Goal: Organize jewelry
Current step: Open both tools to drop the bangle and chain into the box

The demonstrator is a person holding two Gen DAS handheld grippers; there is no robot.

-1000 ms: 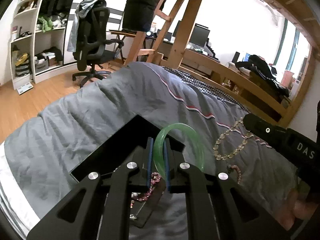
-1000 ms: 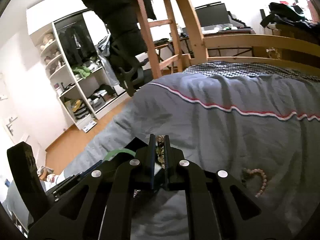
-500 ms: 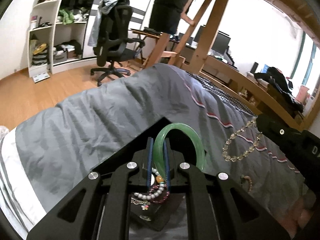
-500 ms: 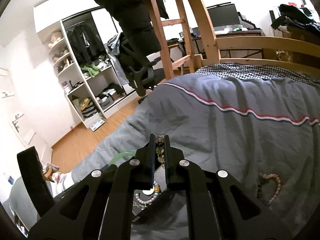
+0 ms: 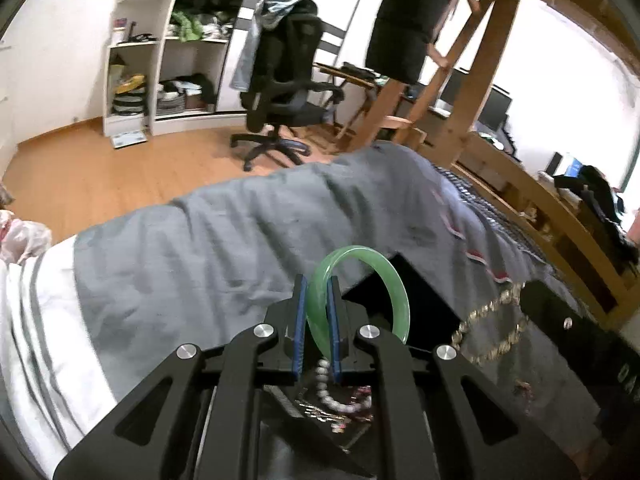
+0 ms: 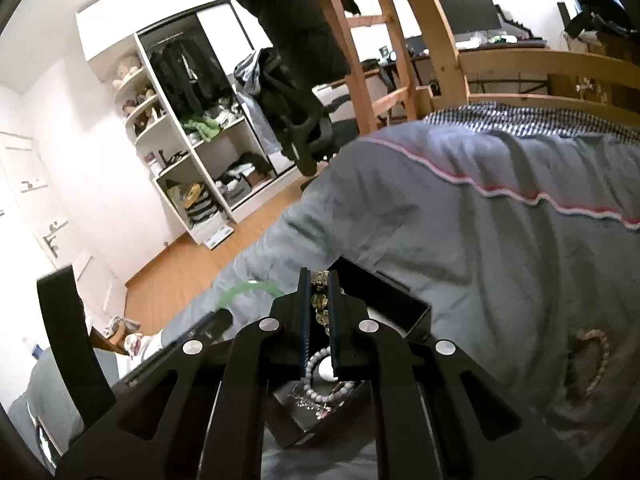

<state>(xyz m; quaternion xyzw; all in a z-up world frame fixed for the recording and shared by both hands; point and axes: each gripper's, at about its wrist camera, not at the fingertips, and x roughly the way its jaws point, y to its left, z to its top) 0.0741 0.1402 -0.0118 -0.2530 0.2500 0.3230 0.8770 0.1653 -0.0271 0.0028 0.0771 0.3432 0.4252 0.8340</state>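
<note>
My left gripper (image 5: pixel 317 304) is shut on a green jade bangle (image 5: pixel 394 284) and holds it above an open black jewelry box (image 5: pixel 420 296) on the bed. A white bead bracelet (image 5: pixel 332 398) and darker beads lie in the box. My right gripper (image 6: pixel 319 300) is shut on a yellowish bead necklace (image 6: pixel 320 300), which hangs in a loop in the left wrist view (image 5: pixel 492 332). The right gripper is over the same box (image 6: pixel 412 312), where a white bead bracelet (image 6: pixel 320 360) lies. The bangle shows faintly to the left in the right wrist view (image 6: pixel 248 290).
A pink bead bracelet (image 6: pixel 596 360) lies on the grey duvet (image 6: pixel 500 264) to the right of the box. The wooden loft-bed frame (image 6: pixel 440 40), an office chair (image 5: pixel 284 76) and white shelves (image 5: pixel 140 60) stand beyond the bed.
Both grippers have swung left and lifted a little over the box, each still holding its piece. The box contents have come into clearer view under the fingers.
</note>
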